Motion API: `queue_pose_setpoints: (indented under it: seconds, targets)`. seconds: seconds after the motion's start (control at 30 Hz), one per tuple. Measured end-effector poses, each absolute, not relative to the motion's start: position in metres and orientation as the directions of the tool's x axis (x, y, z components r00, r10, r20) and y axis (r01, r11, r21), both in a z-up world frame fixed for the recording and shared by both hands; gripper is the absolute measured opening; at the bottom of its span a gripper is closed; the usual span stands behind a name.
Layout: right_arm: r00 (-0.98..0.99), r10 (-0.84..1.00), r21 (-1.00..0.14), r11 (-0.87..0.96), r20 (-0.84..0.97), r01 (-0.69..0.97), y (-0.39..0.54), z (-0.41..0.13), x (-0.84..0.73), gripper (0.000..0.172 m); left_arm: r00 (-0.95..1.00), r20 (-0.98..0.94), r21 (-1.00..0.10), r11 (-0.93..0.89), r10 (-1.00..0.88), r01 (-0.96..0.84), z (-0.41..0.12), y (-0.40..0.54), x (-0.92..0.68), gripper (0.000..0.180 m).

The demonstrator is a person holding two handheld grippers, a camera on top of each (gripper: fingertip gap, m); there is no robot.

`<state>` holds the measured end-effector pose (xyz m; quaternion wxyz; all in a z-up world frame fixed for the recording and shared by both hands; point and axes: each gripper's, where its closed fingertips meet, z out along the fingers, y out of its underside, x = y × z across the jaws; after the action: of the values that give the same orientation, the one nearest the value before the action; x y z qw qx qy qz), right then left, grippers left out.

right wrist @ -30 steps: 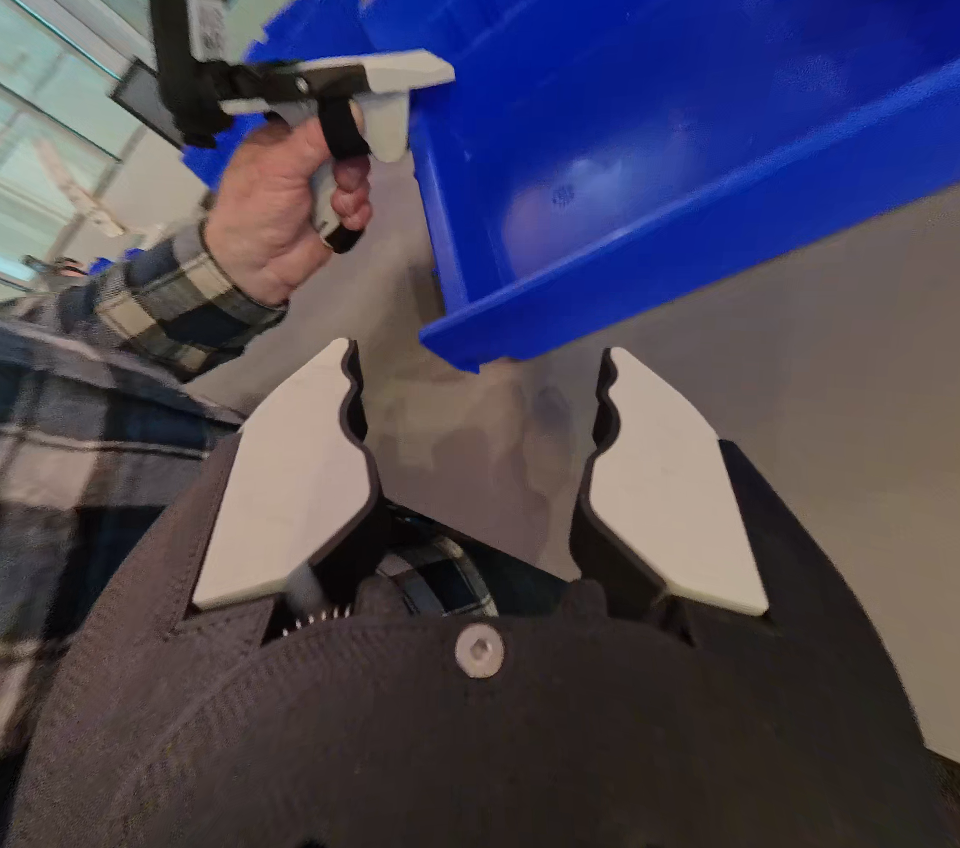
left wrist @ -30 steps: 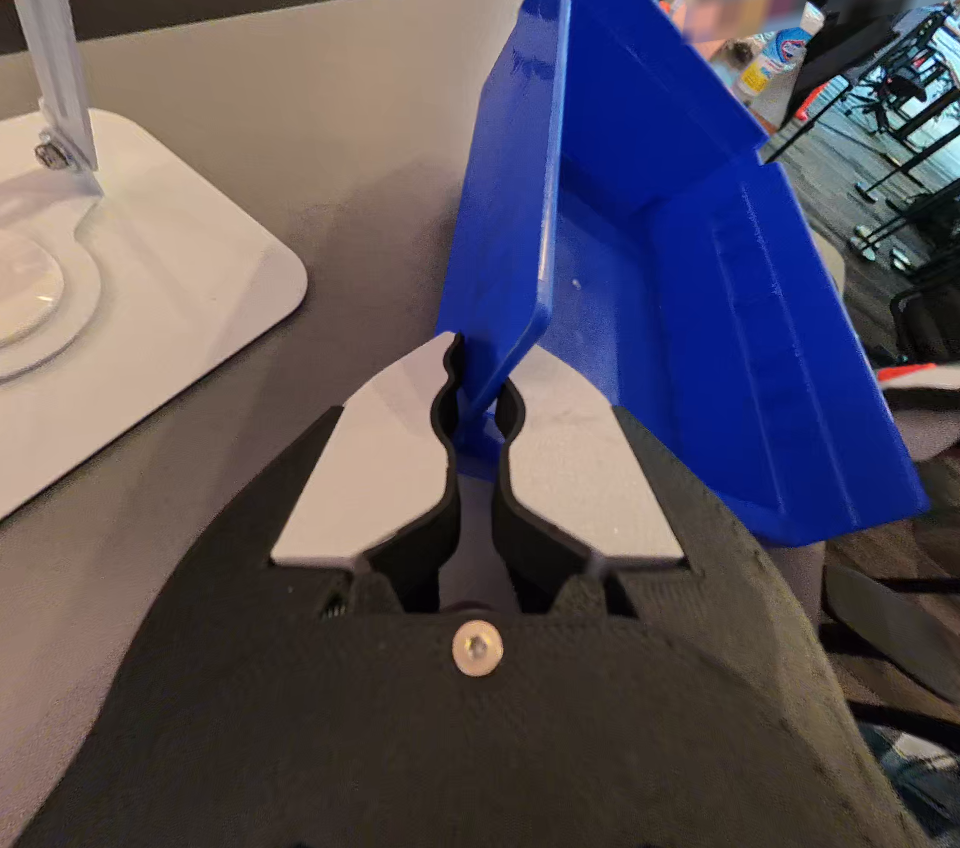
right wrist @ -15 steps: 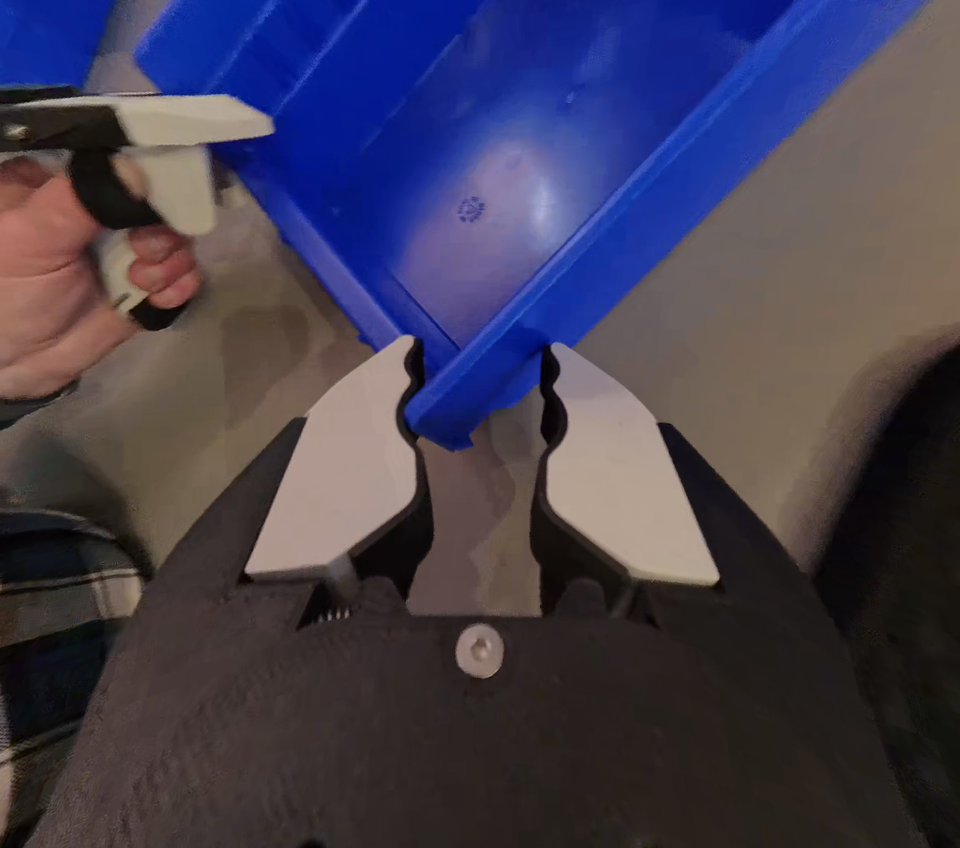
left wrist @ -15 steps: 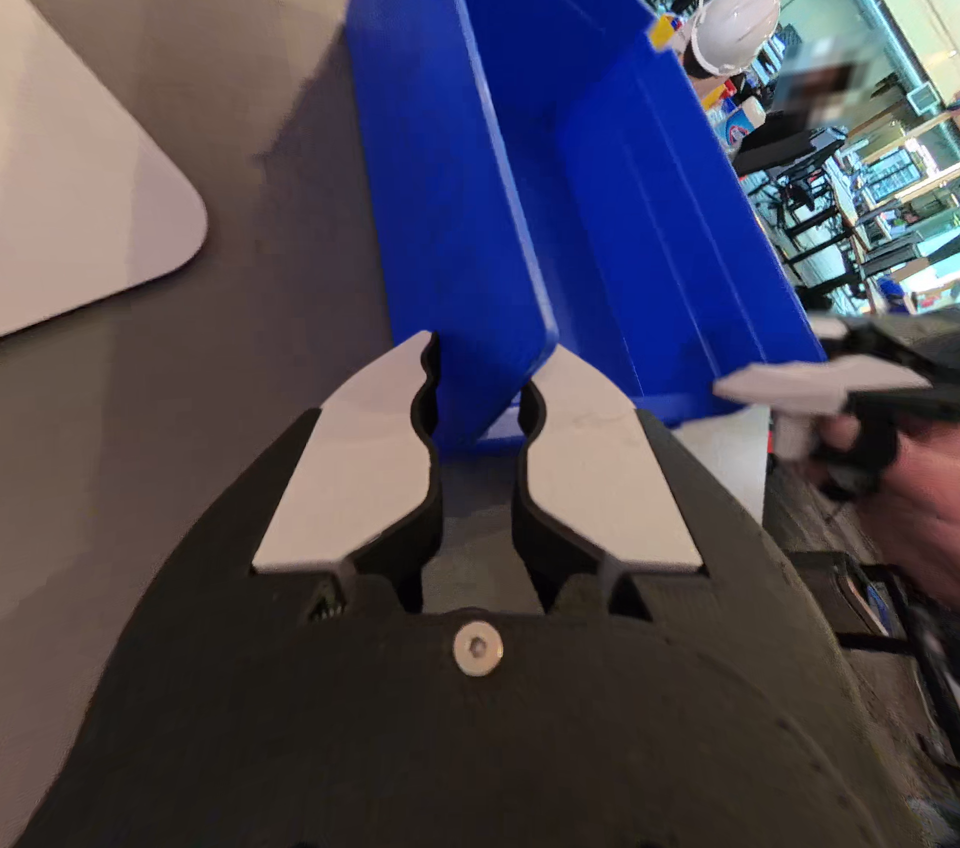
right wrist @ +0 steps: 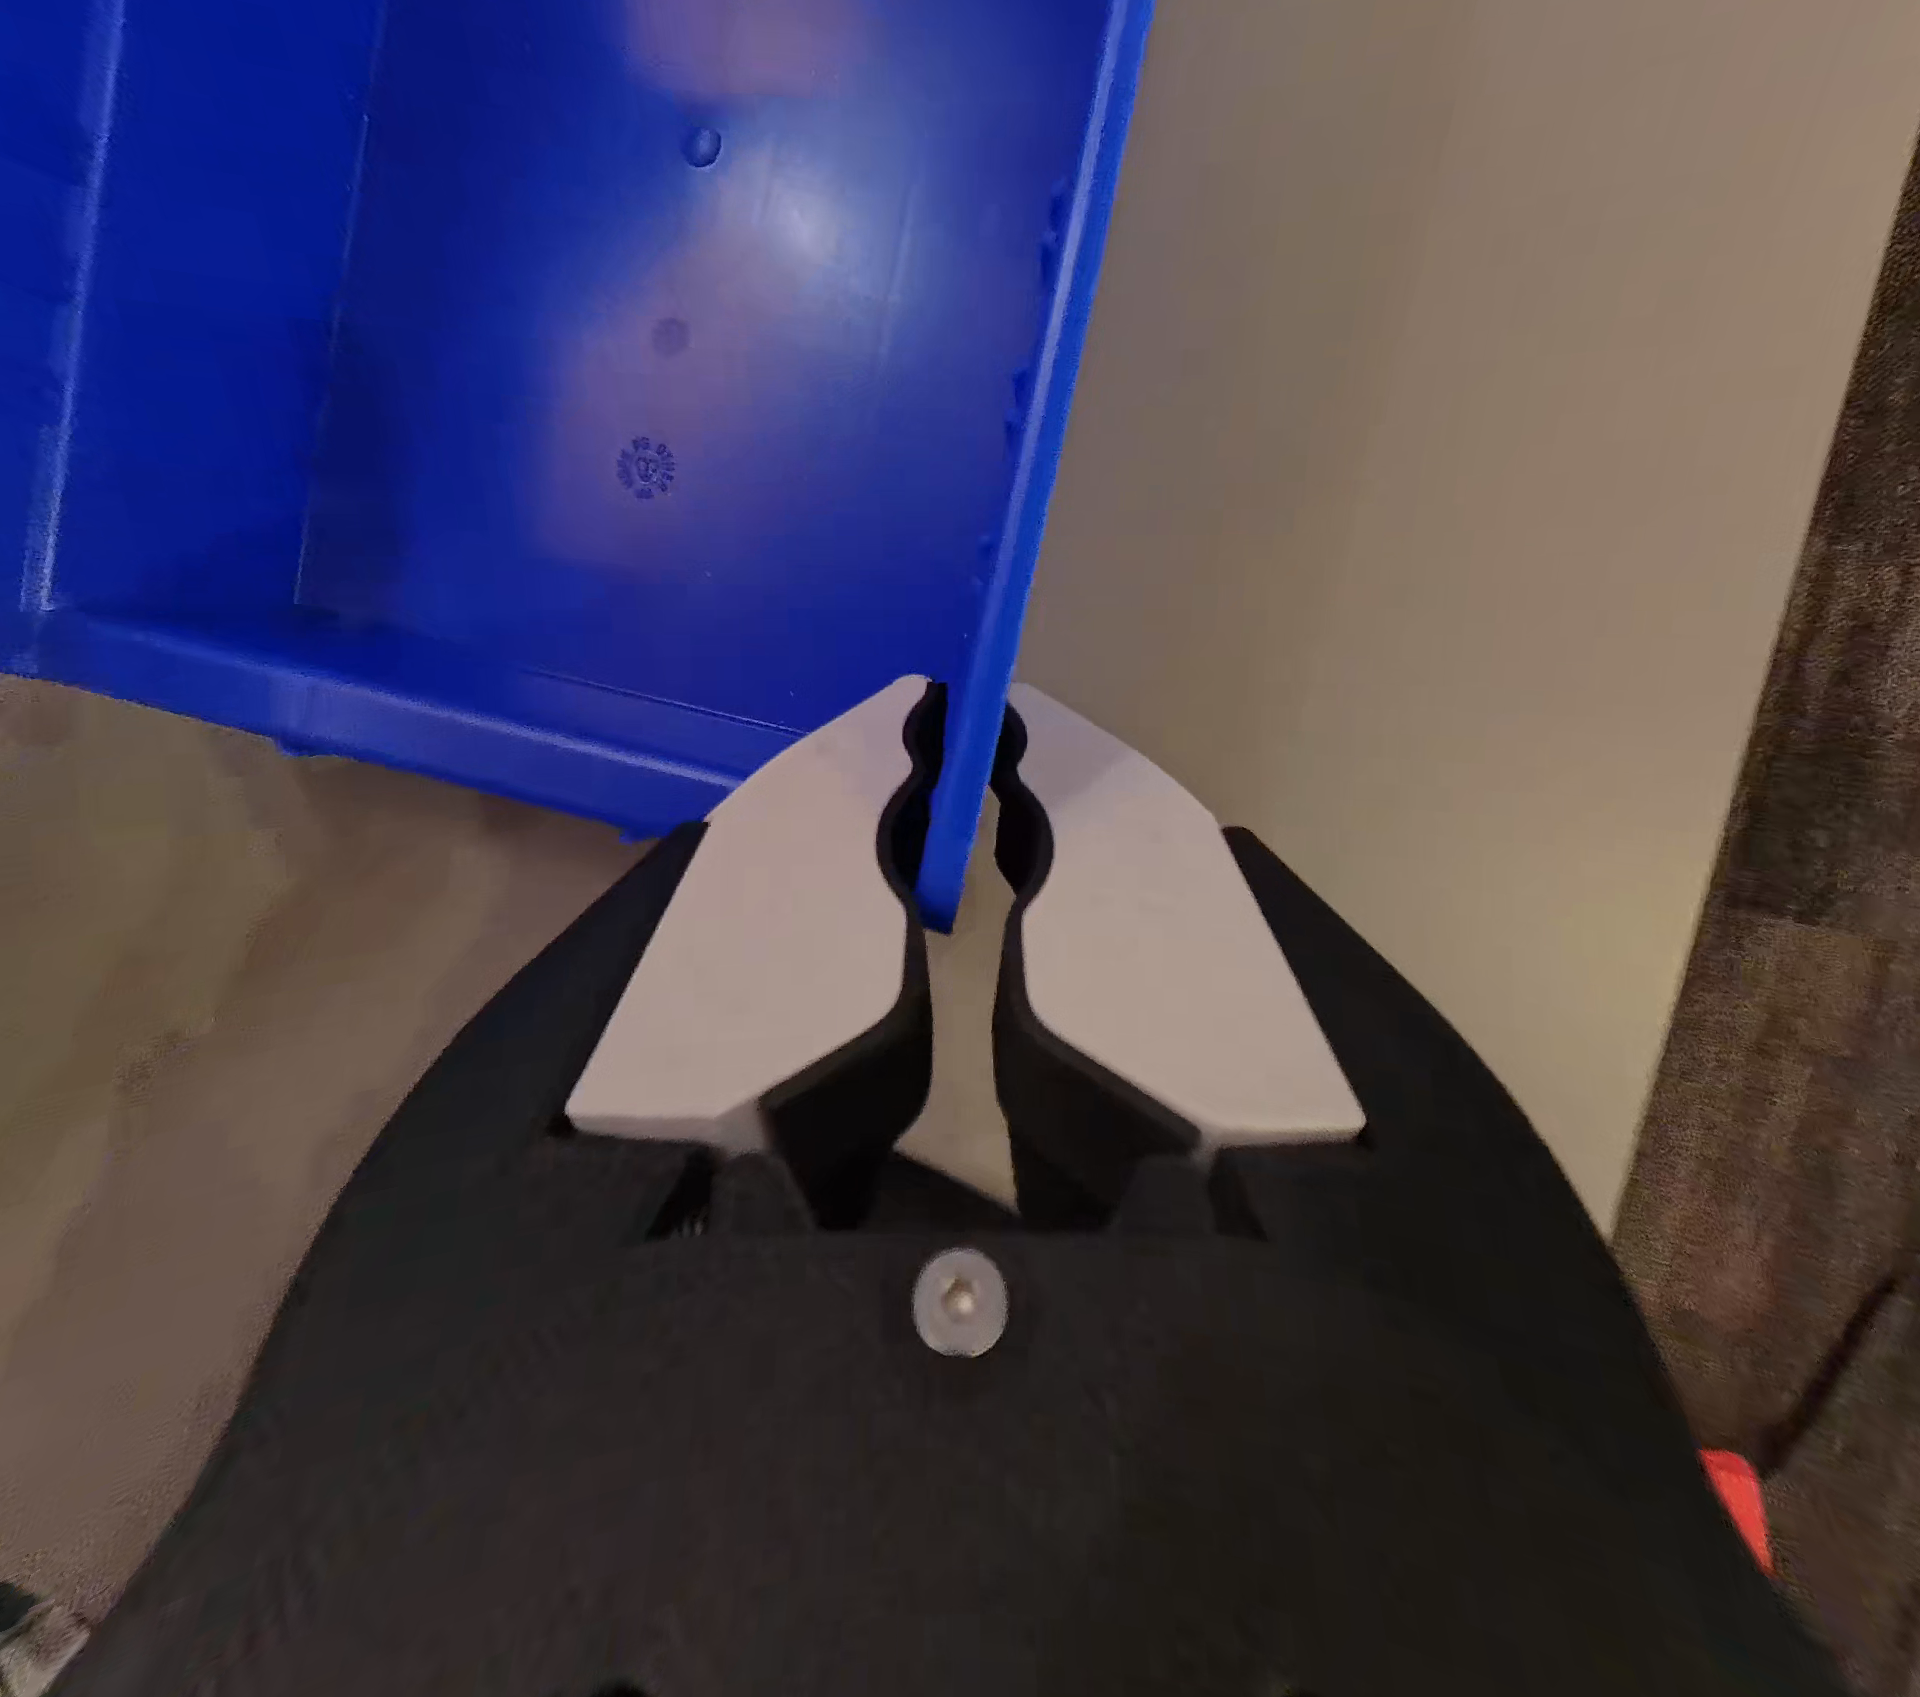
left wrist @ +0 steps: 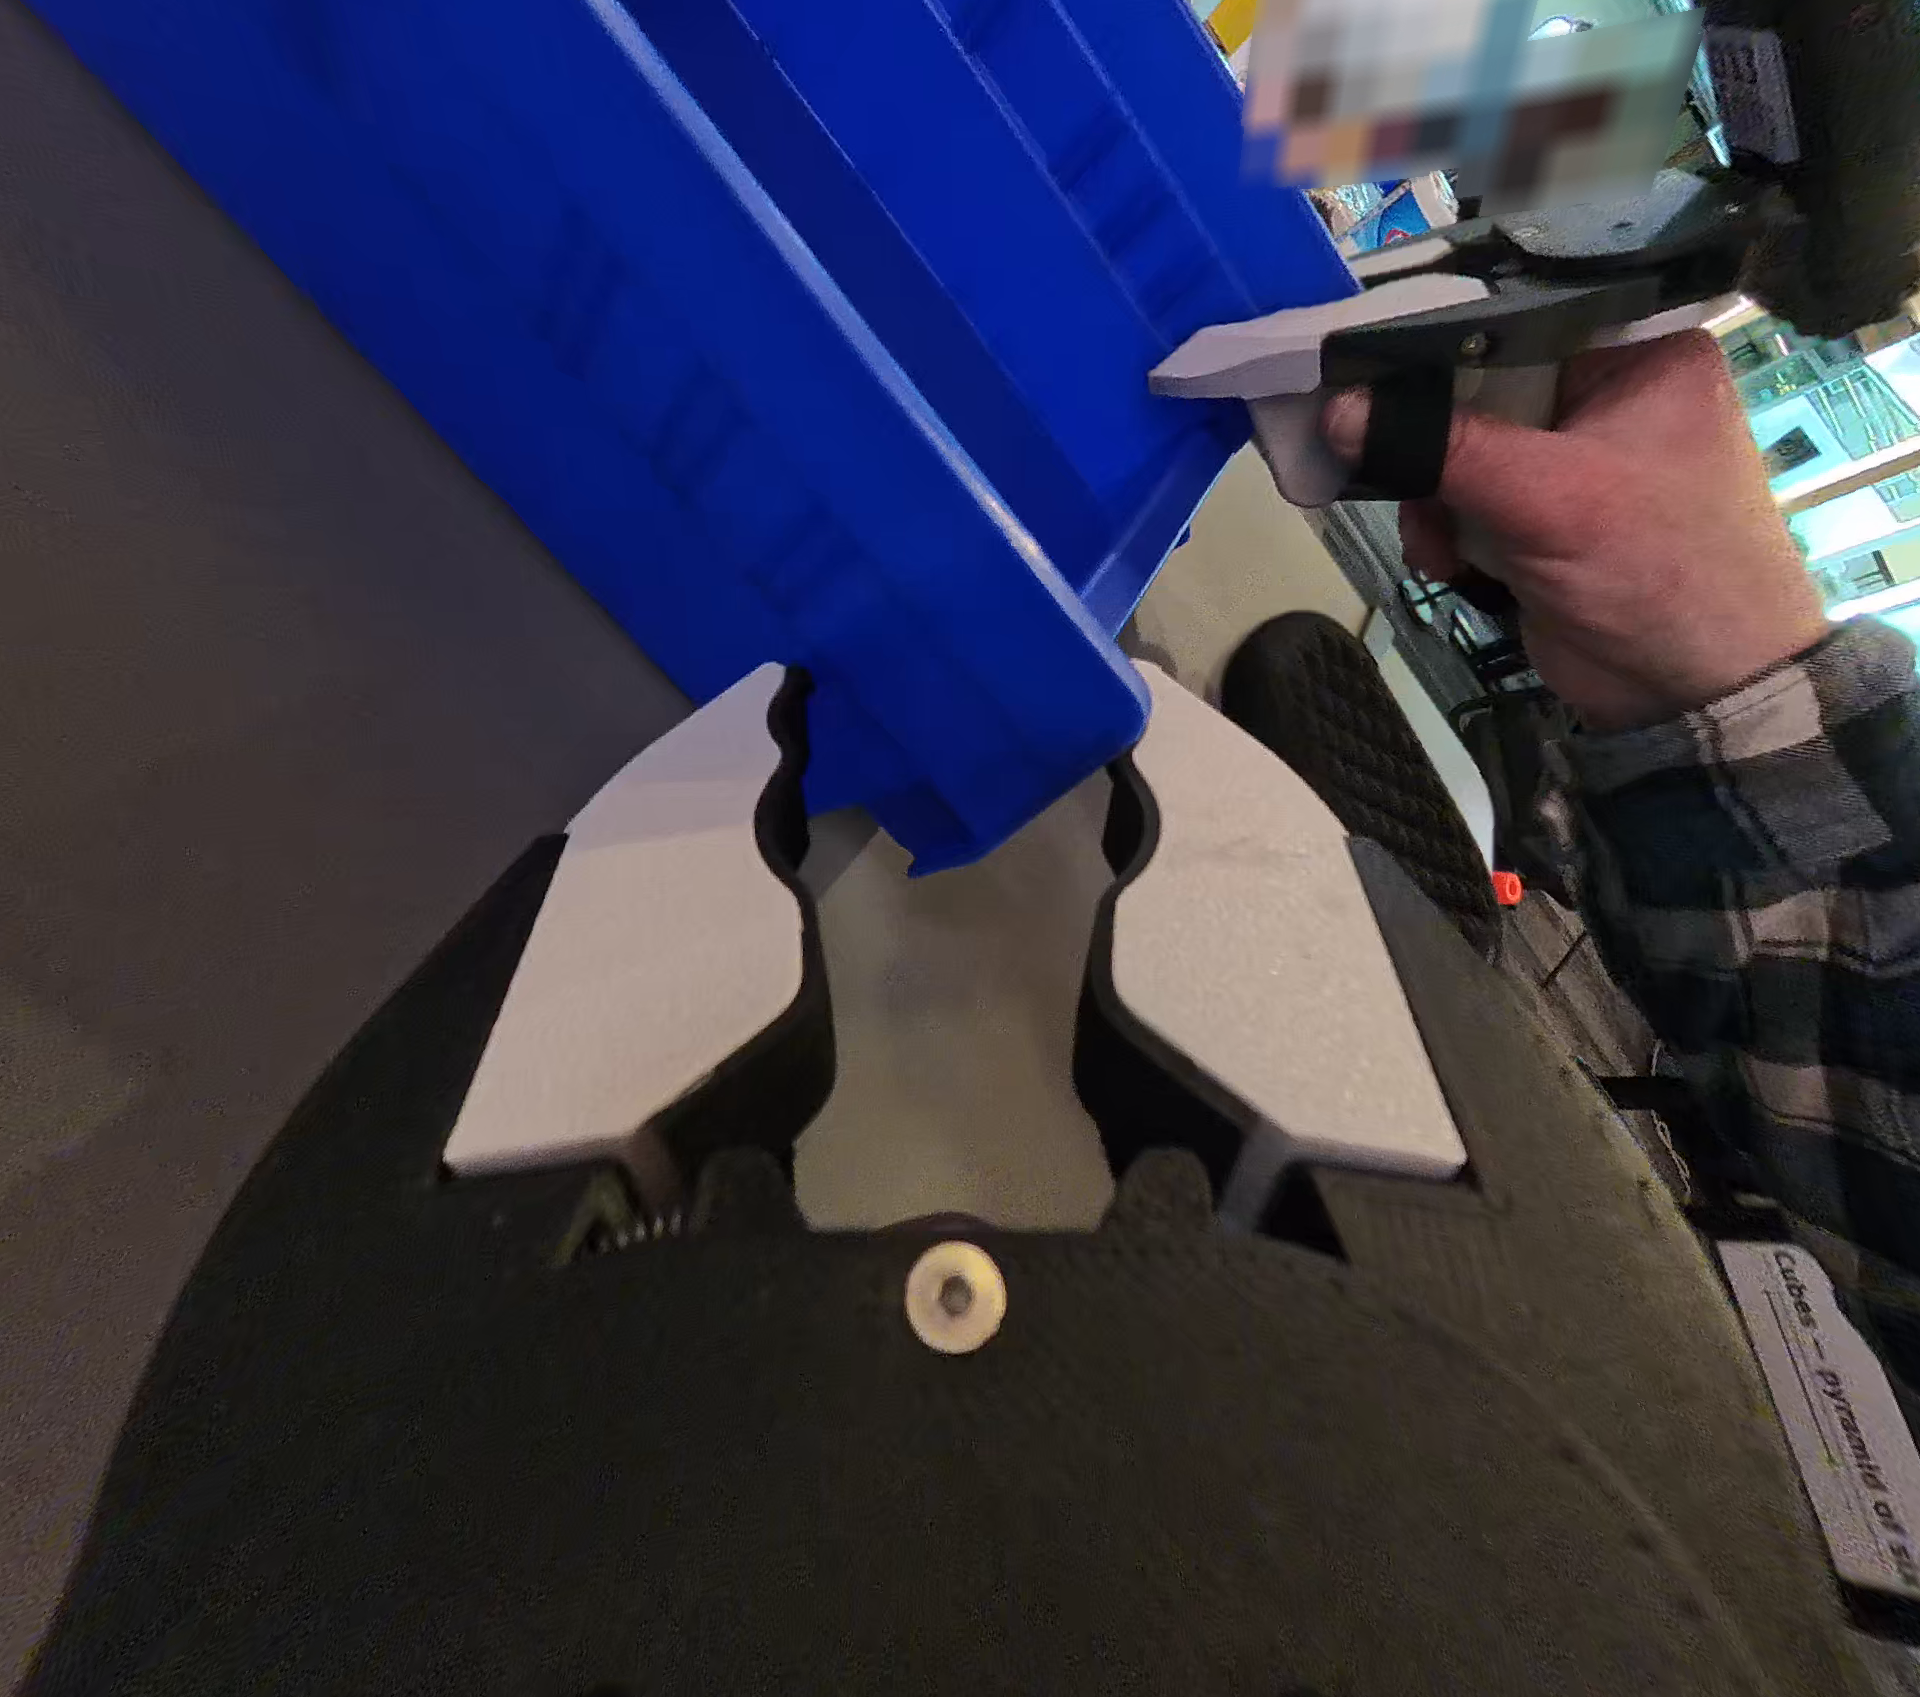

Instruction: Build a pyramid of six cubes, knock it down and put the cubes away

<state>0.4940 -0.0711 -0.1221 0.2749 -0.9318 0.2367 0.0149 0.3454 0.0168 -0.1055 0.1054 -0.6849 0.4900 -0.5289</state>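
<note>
At the near corner of the blue bin (left wrist: 644, 276), the left tongs (left wrist: 951, 754) are spread apart, with that corner sitting between the fingers and not visibly squeezed (a sliver of gap shows on the left side). The right tongs (right wrist: 961, 806) are clamped on the bin's thin side wall (right wrist: 1049, 421), both pads pressed against it, and can also be spotted in the left wrist view at the bin's far rim (left wrist: 1226, 380). The bin is seen tilted over the tabletop (right wrist: 1455, 297), its long axis running away from both tongs, and nothing is seen inside it. No cubes are visible anywhere, so where they ended up can't be told. The bin looks to be carried by the right tongs alone, so whatever move comes next probably gets steered from that side, with the left tongs near enough to re-grip the corner.
</note>
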Motion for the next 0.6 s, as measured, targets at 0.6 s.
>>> queue_pose_setpoints:
  seconds: [0.6]
  targets:
    - [0.847, -0.530, -0.659, -0.623, -0.039, -0.421, -0.064, -0.088, 0.525, 0.055, -0.116, 0.606, -0.680, -0.437, -0.787, -0.589, -0.100, 0.031, 0.339, 0.088]
